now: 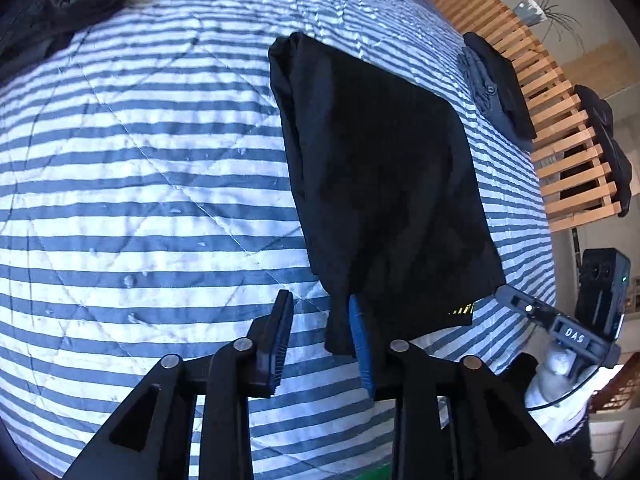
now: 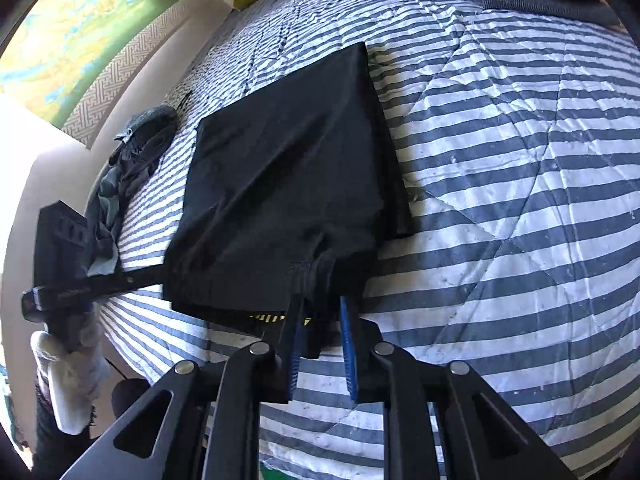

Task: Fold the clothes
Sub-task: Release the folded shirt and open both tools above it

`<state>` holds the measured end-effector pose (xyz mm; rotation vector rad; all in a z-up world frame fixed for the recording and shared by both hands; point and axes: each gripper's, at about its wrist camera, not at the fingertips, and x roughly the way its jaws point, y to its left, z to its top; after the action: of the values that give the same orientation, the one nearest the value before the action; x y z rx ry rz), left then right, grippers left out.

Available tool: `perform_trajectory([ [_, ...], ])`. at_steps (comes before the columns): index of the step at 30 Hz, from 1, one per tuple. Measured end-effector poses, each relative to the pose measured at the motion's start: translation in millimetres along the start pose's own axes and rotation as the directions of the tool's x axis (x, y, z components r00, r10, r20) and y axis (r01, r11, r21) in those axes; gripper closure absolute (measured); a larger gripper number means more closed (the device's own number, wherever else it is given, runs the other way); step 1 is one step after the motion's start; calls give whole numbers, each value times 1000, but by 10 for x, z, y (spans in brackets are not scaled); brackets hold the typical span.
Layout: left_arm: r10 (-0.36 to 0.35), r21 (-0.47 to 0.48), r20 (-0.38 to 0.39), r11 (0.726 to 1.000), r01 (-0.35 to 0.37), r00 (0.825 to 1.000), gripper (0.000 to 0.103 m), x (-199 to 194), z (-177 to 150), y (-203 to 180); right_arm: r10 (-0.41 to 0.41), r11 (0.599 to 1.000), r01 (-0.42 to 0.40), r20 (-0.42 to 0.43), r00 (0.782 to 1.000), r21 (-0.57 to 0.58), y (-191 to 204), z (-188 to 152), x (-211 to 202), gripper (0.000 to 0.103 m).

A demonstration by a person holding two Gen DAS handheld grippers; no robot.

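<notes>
Lying flat near the bed's near edge, the black garment (image 1: 384, 184) was folded into a rectangle on the striped quilt (image 1: 140, 184); it looked soft, light and limp, best taken at its near corners. Left gripper (image 1: 320, 340) stood wide open, one finger touching the near left corner, gripping nothing. Right gripper (image 2: 320, 344) was part-open around the bunched near hem, not visibly clamped.

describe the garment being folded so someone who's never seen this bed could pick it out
Start from the blue-and-white striped quilt covering the bed. Near its middle lies the black folded garment, flat and roughly rectangular, its near edge at both grippers. Unlike the crumpled clothes pile at one side and the folded grey clothes by the wooden slats, it shows a small yellow-striped tag at its near hem.
</notes>
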<state>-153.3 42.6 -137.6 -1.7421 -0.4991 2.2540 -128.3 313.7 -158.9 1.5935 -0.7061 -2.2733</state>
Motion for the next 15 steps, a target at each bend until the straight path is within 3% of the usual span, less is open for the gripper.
perform_trajectory([
  [2, -12, 45, 26, 999, 11, 1000, 62, -98, -72, -129, 19, 1000, -19, 16, 1000, -8, 39, 14, -88, 93],
  [5, 39, 228, 87, 972, -58, 995, 54, -188, -189, -524, 63, 998, -64, 14, 998, 26, 59, 66, -165, 95],
  [6, 55, 299, 96, 951, -82, 994, 47, -183, -243, -684, 73, 997, -73, 10, 997, 39, 56, 76, -174, 95],
  [8, 65, 403, 90, 910, -96, 994, 43, -93, -341, -949, 98, 993, -98, 0, 995, 70, 44, 117, -191, 95],
  [12, 144, 538, 61, 829, -154, 988, 43, 354, -505, -1406, 166, 976, -164, 0, 986, 144, 3, 208, -218, 95],
  [15, 230, 590, 104, 769, -246, 968, 43, 800, -616, -1693, 191, 968, -190, 9, 982, 164, 26, 243, -254, 95],
])
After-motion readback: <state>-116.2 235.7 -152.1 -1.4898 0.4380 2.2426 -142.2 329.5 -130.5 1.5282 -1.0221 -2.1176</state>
